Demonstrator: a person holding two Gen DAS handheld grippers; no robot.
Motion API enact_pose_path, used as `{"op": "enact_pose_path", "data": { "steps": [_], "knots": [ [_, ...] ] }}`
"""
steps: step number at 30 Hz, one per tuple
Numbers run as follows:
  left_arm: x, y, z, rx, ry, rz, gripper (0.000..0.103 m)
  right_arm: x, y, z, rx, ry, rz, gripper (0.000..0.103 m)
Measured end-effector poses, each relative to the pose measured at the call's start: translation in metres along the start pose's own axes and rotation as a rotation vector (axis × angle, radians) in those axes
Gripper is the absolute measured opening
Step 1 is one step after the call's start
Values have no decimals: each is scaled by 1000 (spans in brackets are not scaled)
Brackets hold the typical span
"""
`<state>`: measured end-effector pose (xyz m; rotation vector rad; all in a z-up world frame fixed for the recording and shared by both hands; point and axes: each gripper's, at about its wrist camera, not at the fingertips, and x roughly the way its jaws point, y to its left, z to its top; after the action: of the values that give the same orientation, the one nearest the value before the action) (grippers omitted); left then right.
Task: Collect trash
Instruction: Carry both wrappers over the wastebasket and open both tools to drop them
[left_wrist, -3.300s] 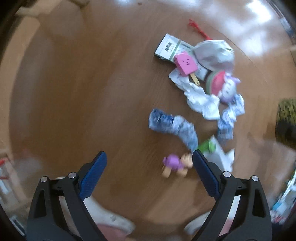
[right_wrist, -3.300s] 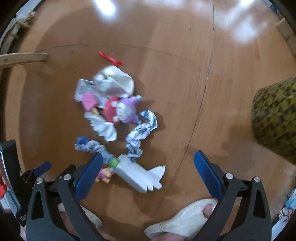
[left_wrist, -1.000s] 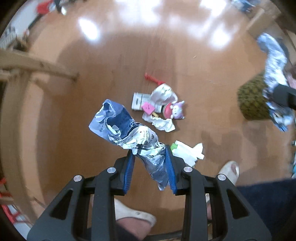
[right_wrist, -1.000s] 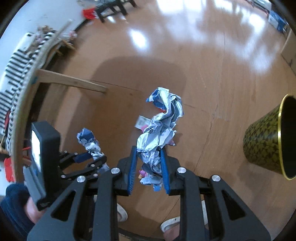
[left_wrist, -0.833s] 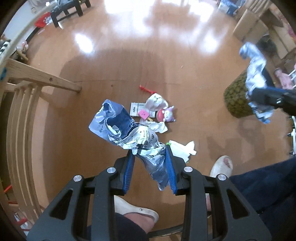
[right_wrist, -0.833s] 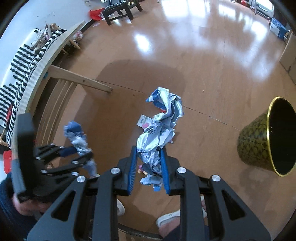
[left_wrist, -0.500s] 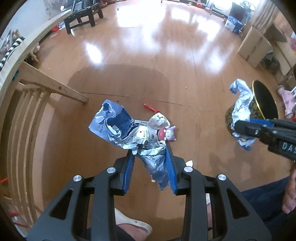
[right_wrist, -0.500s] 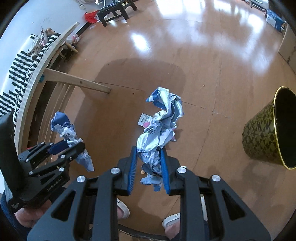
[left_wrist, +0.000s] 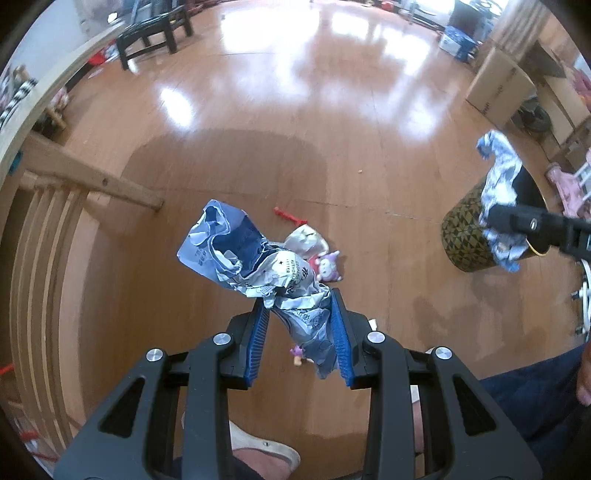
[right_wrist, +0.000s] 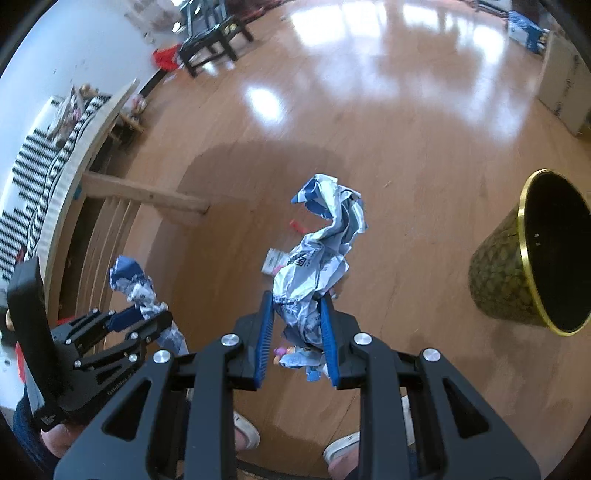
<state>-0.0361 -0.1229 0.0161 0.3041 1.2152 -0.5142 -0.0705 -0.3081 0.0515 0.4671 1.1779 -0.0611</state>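
My left gripper (left_wrist: 298, 314) is shut on a crumpled blue and white wrapper (left_wrist: 255, 266), held high above the wooden floor. My right gripper (right_wrist: 298, 301) is shut on a second crumpled blue and white wrapper (right_wrist: 321, 251). The gold-rimmed patterned bin (right_wrist: 528, 254) stands to the right of it; in the left wrist view the bin (left_wrist: 465, 240) is at far right, with the right gripper's wrapper (left_wrist: 498, 184) in front of it. More litter stays on the floor: a silver wrapper (left_wrist: 308, 238), a red scrap (left_wrist: 290, 216) and a white card (right_wrist: 273, 262).
A pink and purple toy (left_wrist: 327, 266) and a small doll (left_wrist: 297, 352) lie on the floor. A wooden slatted bed frame (left_wrist: 44, 229) is at left, cardboard boxes (left_wrist: 502, 88) at back right, a black stool (right_wrist: 214, 33) far back. My feet (right_wrist: 245, 432) are below.
Both grippers closed on wrappers and lifted them from the floor pile. Over the last second both rose further, and the right gripper with its wrapper moved toward the bin.
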Motion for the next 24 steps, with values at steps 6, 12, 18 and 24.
{"op": "enact_pose_path", "data": {
  "steps": [6, 12, 18, 24],
  "knots": [
    [1, -63, 40, 84, -45, -76, 32, -39, -61, 22, 147, -105, -34, 25],
    [22, -166, 79, 171, -34, -211, 32, -92, -154, 32, 348, -220, -137, 25],
    [50, -246, 108, 167, 8, -391, 32, -125, -247, 23, 552, -252, -149, 25],
    [75, -294, 124, 168, 53, -425, 32, -121, -290, 12, 646, -223, -152, 25]
  ]
}}
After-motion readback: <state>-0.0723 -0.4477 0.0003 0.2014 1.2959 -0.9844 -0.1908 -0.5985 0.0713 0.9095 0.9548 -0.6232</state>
